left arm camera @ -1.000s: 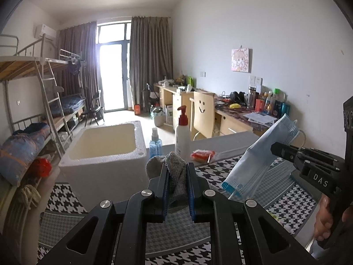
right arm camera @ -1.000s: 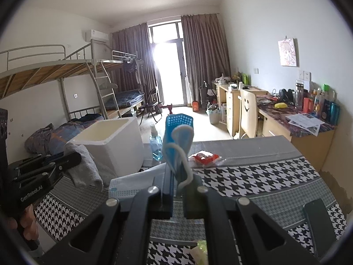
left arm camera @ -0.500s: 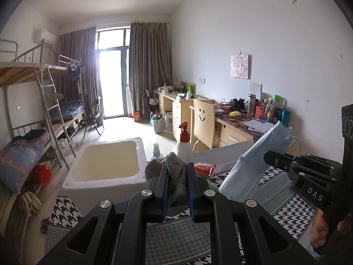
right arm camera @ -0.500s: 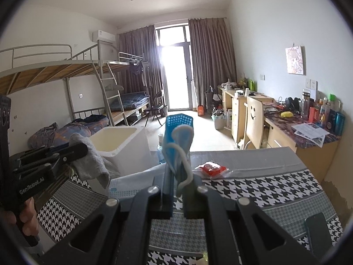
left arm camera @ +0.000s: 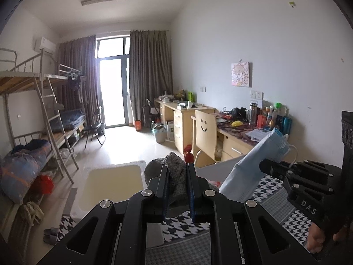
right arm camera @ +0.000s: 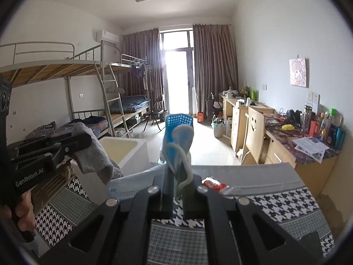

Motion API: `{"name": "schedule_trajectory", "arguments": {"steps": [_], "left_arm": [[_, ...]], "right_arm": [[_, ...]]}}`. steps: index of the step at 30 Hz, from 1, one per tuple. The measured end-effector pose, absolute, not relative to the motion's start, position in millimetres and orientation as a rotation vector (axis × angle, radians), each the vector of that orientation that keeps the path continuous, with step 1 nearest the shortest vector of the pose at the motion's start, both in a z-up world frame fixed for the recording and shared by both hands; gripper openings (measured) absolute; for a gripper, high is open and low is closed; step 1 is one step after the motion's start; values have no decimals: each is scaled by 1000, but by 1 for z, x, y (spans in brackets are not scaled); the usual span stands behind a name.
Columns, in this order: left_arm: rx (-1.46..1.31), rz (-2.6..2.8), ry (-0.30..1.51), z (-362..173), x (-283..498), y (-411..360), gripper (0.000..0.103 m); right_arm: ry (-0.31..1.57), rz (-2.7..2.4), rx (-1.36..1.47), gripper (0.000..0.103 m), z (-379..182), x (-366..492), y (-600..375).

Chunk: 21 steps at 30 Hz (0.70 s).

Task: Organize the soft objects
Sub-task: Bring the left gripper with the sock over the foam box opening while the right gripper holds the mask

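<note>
Left hand-held gripper clamps grey cloth above foam box

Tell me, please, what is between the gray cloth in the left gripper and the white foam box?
Nothing lies between them. In the right wrist view, the gray cloth hangs from the left gripper in open air, with the white foam box just beyond it.

Grey cloth, pale blue face mask, black-and-white houndstooth tablecloth, white foam box
</note>
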<state>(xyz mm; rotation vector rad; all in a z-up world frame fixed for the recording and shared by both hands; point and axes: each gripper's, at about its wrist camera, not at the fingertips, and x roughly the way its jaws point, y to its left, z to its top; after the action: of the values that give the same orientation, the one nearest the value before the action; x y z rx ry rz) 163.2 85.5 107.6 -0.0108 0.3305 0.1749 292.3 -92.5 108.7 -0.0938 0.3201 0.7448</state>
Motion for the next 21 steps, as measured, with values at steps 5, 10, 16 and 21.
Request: {"name": "schedule_trajectory", "arguments": {"steps": [5, 10, 16, 21], "left_arm": [[-7, 204, 322, 113, 169, 94, 15], [-4, 230, 322, 116, 174, 102, 15], [-15, 263, 322, 121, 178, 114, 15], [-26, 296, 317, 124, 181, 123, 15]], "right_arm": [[327, 749, -103, 9, 114, 299, -86], [328, 751, -102, 9, 118, 302, -81], [334, 767, -107, 8, 124, 306, -68], [334, 777, -115, 8, 128, 308, -57]]}}
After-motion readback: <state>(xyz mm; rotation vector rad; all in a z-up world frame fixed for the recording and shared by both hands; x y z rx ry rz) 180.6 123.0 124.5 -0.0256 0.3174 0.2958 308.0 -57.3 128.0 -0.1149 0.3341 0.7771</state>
